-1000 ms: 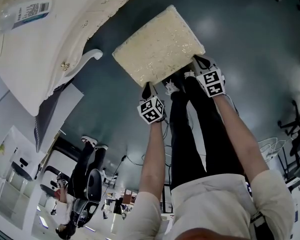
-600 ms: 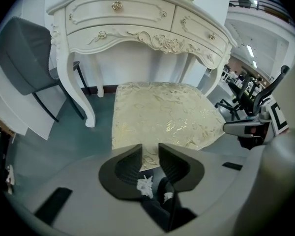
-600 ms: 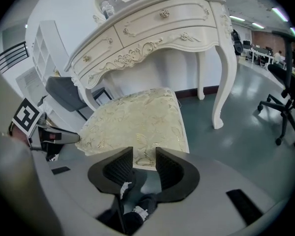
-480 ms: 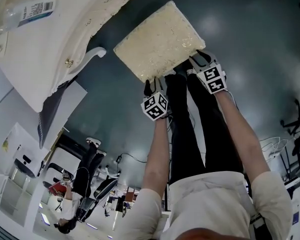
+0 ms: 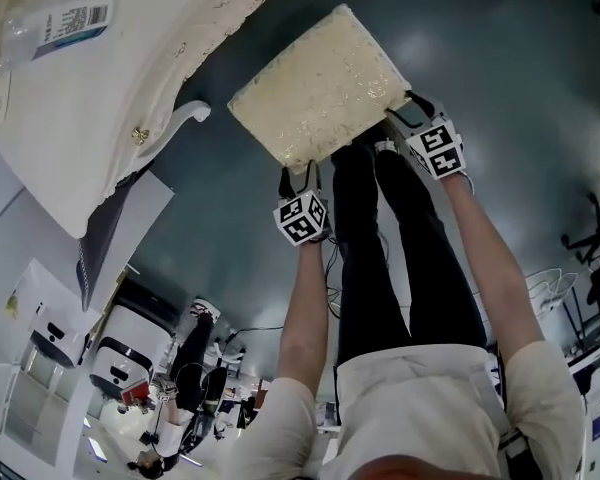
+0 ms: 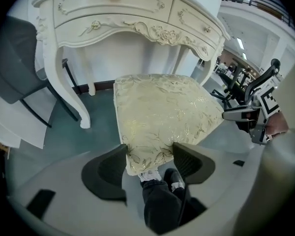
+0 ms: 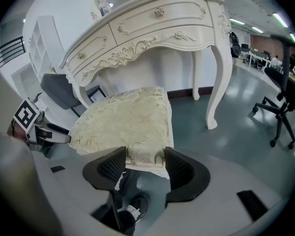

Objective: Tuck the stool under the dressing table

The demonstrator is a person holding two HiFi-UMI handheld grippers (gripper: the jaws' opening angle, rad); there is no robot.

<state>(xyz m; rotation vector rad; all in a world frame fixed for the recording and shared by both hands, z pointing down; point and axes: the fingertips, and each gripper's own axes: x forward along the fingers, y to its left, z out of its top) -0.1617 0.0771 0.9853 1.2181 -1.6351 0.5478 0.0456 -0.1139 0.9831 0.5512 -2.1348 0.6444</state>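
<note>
The stool (image 5: pixel 320 88) has a cream, gold-patterned cushion and stands on the teal floor in front of the white dressing table (image 5: pixel 90 98). My left gripper (image 5: pixel 298 173) is at the cushion's near left corner and my right gripper (image 5: pixel 400 116) at its near right corner. In the left gripper view, the stool (image 6: pixel 162 117) reaches towards the dressing table (image 6: pixel 132 14), and its corner lies between the left gripper's (image 6: pixel 150 163) spread jaws. In the right gripper view, the stool's (image 7: pixel 123 119) other corner lies between the right gripper's (image 7: pixel 145 163) jaws. Both pairs of jaws have just been opening.
A grey chair (image 6: pixel 10 63) stands left of the table's curved leg (image 6: pixel 64 82). A black office chair (image 7: pixel 285 97) is off to the right. A plastic bottle (image 5: pixel 50 23) lies on the tabletop. The person's legs (image 5: pixel 380 248) and shoes are right behind the stool.
Both grippers' jaws have spread apart around the cushion's near corners. The stool has stayed in place before the table.
</note>
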